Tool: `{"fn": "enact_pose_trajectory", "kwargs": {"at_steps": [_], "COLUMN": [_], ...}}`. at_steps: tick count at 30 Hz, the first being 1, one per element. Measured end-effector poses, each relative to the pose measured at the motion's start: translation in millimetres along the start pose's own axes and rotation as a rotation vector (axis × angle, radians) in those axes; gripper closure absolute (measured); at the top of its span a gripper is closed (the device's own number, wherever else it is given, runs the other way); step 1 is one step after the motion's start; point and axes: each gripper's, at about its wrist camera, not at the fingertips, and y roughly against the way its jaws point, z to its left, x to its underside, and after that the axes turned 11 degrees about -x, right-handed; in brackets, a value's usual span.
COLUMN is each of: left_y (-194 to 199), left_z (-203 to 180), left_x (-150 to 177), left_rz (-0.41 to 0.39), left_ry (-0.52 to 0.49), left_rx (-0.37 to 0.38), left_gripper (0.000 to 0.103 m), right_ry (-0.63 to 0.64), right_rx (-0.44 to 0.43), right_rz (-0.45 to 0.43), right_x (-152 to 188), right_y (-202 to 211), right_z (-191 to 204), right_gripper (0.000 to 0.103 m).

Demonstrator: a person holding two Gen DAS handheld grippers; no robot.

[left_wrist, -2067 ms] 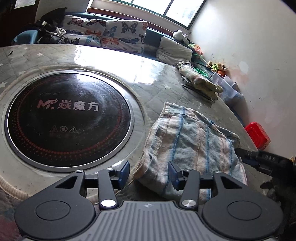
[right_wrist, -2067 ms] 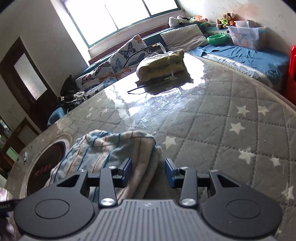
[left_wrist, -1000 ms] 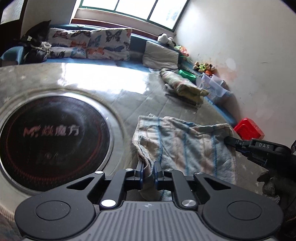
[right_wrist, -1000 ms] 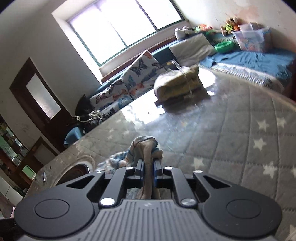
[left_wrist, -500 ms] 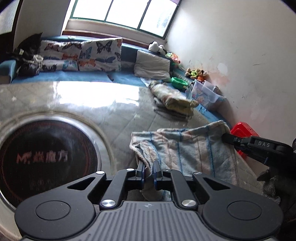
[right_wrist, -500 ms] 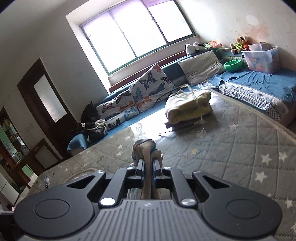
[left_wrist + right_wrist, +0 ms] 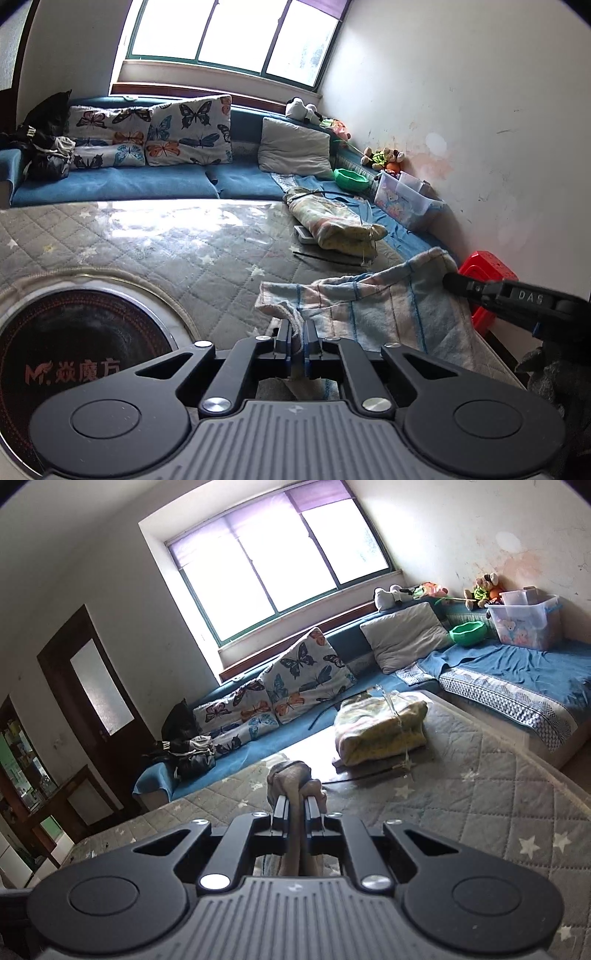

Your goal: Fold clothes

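A pale cloth with blue stripes [image 7: 388, 306] hangs stretched between my two grippers above the quilted, star-patterned table [image 7: 184, 251]. My left gripper [image 7: 296, 334] is shut on its near left corner. My right gripper [image 7: 296, 806] is shut on the other corner, which bunches above its fingers [image 7: 291, 775]. In the left wrist view the right gripper [image 7: 458, 284] shows at the right, pinching the cloth's far corner.
A round black hotplate [image 7: 74, 354] is set into the table at the left. A folded yellow-green bundle [image 7: 332, 225] lies at the far side, also in the right wrist view [image 7: 380, 727]. A blue sofa [image 7: 147, 181], a red stool [image 7: 487, 273] and a plastic box [image 7: 406, 199] surround the table.
Both grippers closed on the cloth's near corners and lifted it off the table. The cloth now hangs spread between them, higher than half a second ago.
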Motion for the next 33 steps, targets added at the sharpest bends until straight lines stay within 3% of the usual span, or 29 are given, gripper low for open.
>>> {"fn": "enact_pose_trajectory", "kwargs": {"at_steps": [8, 15, 22, 24, 26, 33], "left_y": [-26.4, -40.4, -32.9, -28.9, -23.4, -9.3], "left_z": [23.5, 45.1, 51.1, 50.9, 49.9, 47.2], "left_x": [22.9, 20.9, 28.9, 31.2, 35.6, 57.7], "left_rz": [0.085, 0.103, 0.113, 0.116, 0.118, 0.170], "left_ry": [0.033, 0.073, 0.080, 0.084, 0.085, 0.124], "left_rx": [-0.076, -0.124, -0.126, -0.124, -0.127, -0.100], "left_gripper": [0.097, 0.096, 0.092, 0.078, 0.053, 0.047], "right_ry": [-0.123, -0.120, -0.094, -0.083, -0.072, -0.007], "right_rx": [0.054, 0.085, 0.103, 0.109, 0.114, 0.125], "right_rz": [0.060, 0.124, 0.154, 0.153, 0.152, 0.147], "right_x": [39.4, 71.2, 75.1, 73.0, 70.9, 57.6], "right_y": [4.7, 11.3, 9.1, 9.6, 10.2, 9.6], "right_z": [-30.0, -33.5, -32.6, -32.8, -33.1, -31.7], "right_gripper": [0.096, 0.096, 0.095, 0.092, 0.085, 0.076]}}
